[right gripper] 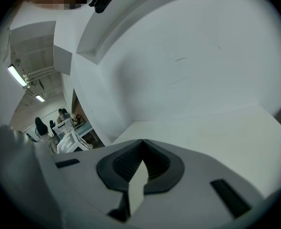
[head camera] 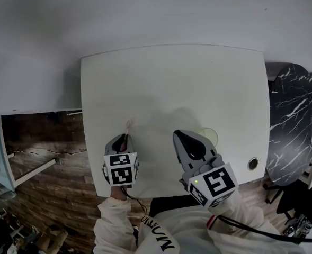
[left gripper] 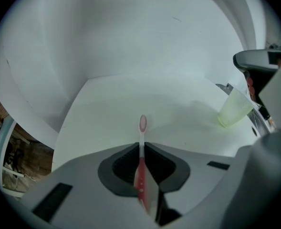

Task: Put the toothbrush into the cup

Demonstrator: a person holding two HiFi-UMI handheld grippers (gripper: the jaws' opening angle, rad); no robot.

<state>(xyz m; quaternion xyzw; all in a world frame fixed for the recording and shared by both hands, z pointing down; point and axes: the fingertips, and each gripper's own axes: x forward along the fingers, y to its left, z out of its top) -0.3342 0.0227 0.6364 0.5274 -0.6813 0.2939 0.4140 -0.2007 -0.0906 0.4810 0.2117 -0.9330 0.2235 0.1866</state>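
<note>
Toothbrush [left gripper: 142,124] gripped by left tongs [left gripper: 141,146], near table [head camera: 198,78] edge

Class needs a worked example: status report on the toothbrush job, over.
Left hand-held gripper shut on toothbrush. Right hand-held gripper shut, empty. Cup upright, nothing between.

Soft, even light, apparently from overhead, flattens the white counter [head camera: 198,78]; a faint shadow lies near its front edge. Both gripper views bulge and darken to black at their corners. The toothbrush [left gripper: 141,166] handle blurs close up.
</note>
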